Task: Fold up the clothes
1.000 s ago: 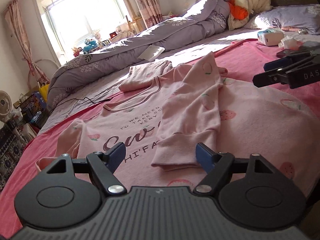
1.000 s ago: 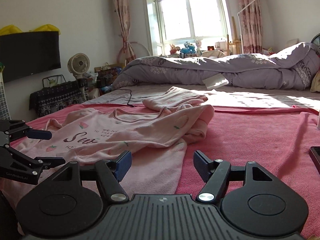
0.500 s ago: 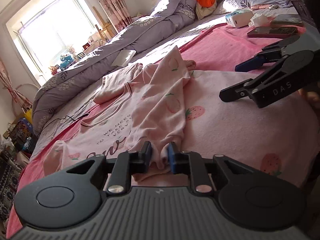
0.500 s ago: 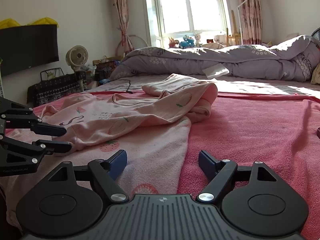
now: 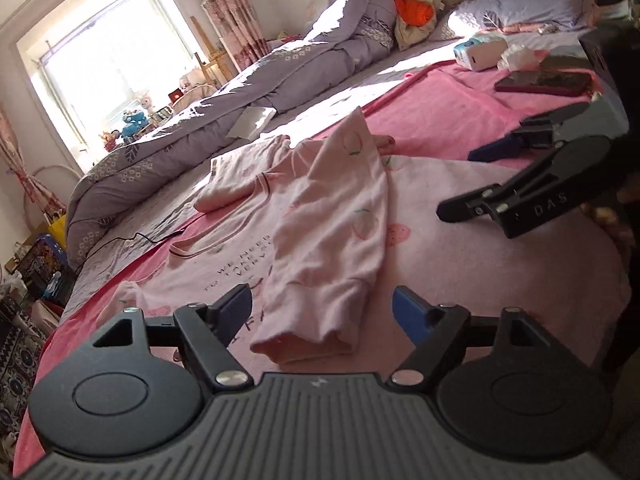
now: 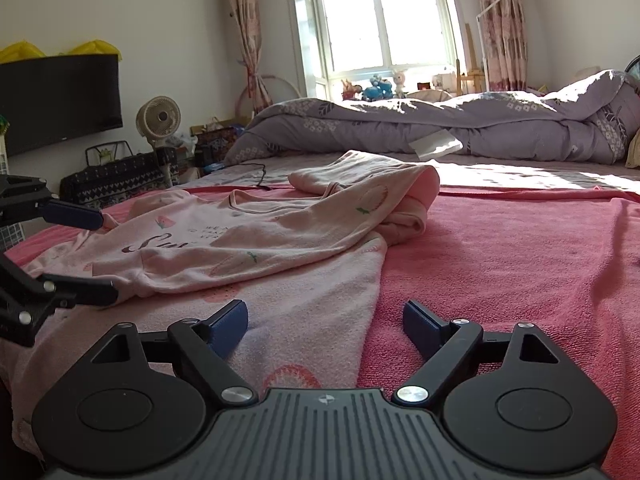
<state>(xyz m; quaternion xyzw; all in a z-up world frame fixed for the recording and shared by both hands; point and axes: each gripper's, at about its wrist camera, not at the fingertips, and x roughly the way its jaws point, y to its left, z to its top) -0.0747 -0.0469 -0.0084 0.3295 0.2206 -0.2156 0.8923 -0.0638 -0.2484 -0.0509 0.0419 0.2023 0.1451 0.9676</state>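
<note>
A pale pink sweatshirt (image 5: 240,256) with strawberry prints lies spread on the pink blanket (image 5: 440,128). One sleeve (image 5: 340,216) is folded across its front, cuff (image 5: 308,336) toward me. My left gripper (image 5: 322,304) straddles that cuff; its jaws are opening and the pads stand clear of the cloth. My right gripper (image 6: 324,312) hovers low over the shirt's hem edge (image 6: 320,320), jaws opening with nothing pinched. Each gripper shows in the other's view: the right gripper (image 5: 460,184) at the right, the left gripper (image 6: 104,256) at the left by the cuff.
A lilac duvet (image 5: 240,112) is bunched along the bed's far side, with a white booklet (image 5: 252,122) against it. A phone (image 5: 544,82), a tissue pack (image 5: 480,50) and a pillow (image 5: 532,12) lie near the headboard. A fan (image 6: 160,118) and a TV (image 6: 60,100) stand beyond the bed.
Half a second ago my left gripper was shut on the sleeve cuff; now it has opened and the cuff lies flat on the shirt front. The right jaws have spread a little.
</note>
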